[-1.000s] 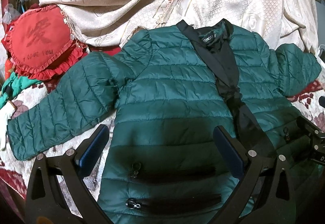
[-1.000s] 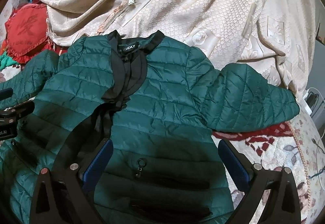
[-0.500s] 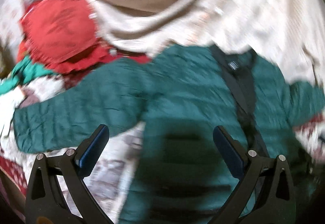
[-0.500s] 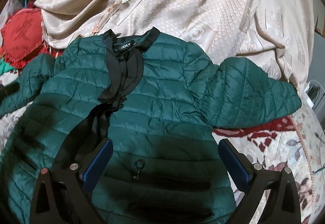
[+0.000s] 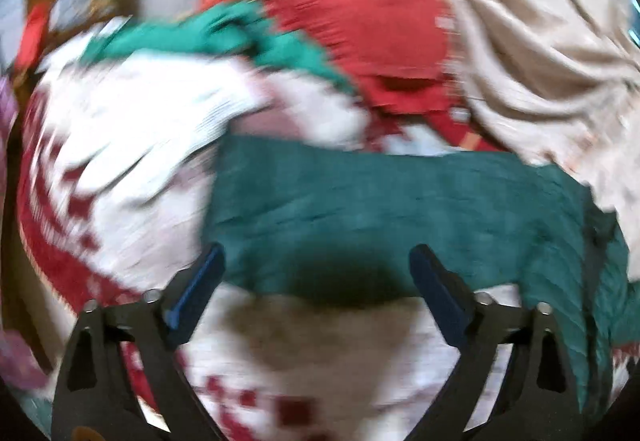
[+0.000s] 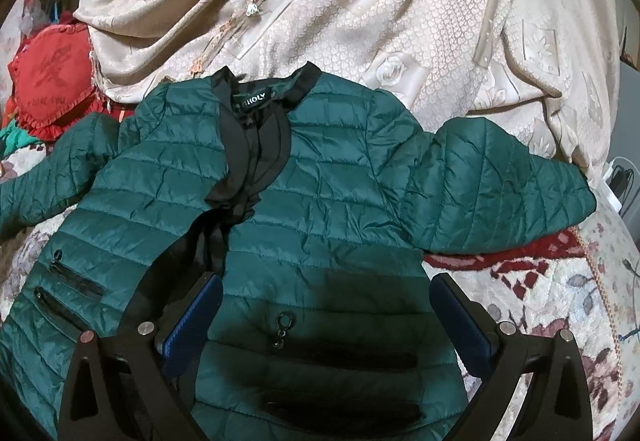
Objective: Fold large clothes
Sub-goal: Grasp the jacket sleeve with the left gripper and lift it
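Note:
A dark green quilted jacket point(image 6: 312, 209) with black collar and placket lies front up and spread flat on the bed, both sleeves out to the sides. My right gripper point(image 6: 326, 301) is open and empty, hovering over the jacket's lower front near a zip pull. In the blurred left wrist view, my left gripper point(image 5: 318, 273) is open and empty, just above the jacket's left sleeve point(image 5: 380, 209), whose cuff end lies between the blue pads.
A beige embroidered blanket point(image 6: 380, 9) is heaped behind the jacket. A red frilled cushion point(image 6: 52, 81) and a bright green cloth point(image 5: 208, 37) lie at the left. The floral red-and-white bedspread point(image 6: 560, 305) shows around the jacket.
My left gripper has swung left from the jacket's body to over the left sleeve, with heavy motion blur. My right gripper has drawn back slightly over the front.

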### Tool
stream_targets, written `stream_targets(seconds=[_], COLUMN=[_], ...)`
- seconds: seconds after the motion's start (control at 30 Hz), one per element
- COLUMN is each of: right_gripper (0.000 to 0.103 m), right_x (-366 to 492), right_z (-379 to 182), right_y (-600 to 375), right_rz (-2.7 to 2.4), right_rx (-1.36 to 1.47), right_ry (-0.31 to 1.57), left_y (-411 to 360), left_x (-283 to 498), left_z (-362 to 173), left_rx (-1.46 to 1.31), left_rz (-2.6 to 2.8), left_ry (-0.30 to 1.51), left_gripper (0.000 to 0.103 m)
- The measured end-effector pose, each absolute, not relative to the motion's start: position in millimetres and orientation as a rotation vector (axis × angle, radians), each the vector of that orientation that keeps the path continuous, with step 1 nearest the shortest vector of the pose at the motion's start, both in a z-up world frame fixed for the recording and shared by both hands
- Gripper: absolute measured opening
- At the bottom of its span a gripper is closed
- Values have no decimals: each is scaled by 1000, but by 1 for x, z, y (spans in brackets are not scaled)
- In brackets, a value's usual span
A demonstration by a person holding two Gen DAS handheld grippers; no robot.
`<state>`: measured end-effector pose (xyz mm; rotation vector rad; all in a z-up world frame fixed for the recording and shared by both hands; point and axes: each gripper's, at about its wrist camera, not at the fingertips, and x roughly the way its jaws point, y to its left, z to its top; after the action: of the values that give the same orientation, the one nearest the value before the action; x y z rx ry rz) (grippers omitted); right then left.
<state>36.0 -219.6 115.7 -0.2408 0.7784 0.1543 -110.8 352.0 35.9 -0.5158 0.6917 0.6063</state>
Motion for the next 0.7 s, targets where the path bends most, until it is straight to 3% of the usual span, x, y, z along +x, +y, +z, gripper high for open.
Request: stream_targets(seconds=[0.1, 0.3, 0.4, 0.5, 0.53, 0.6, 0.7], right_gripper=[102, 102, 102, 102, 102, 102, 102], right_x=[36, 38, 39, 40, 40, 41, 42], right_z=[113, 103, 101, 99, 99, 99, 99], right_y=[-217, -210, -208, -207, -206, -207, -208], right_rz=[148, 146, 148, 150, 150, 149, 144], right_rx=[-255, -296, -304, -308, -309, -303, -295], right_ry=[783, 806, 811, 814, 814, 817, 821], left_y=[375, 388, 394, 391, 390, 390, 391], left_x=[-134, -128, -117, -114, -114, -111, -112], left_z=[4, -26, -28, -25, -24, -21, -14], left_rx=[-630, -738, -792, -832, -839, -834, -827], left_rz=[617, 519, 479, 506, 499, 498, 510], left_ry=[668, 595, 552, 524, 509, 529, 503], left_gripper=[80, 80, 100, 99, 73, 30, 28])
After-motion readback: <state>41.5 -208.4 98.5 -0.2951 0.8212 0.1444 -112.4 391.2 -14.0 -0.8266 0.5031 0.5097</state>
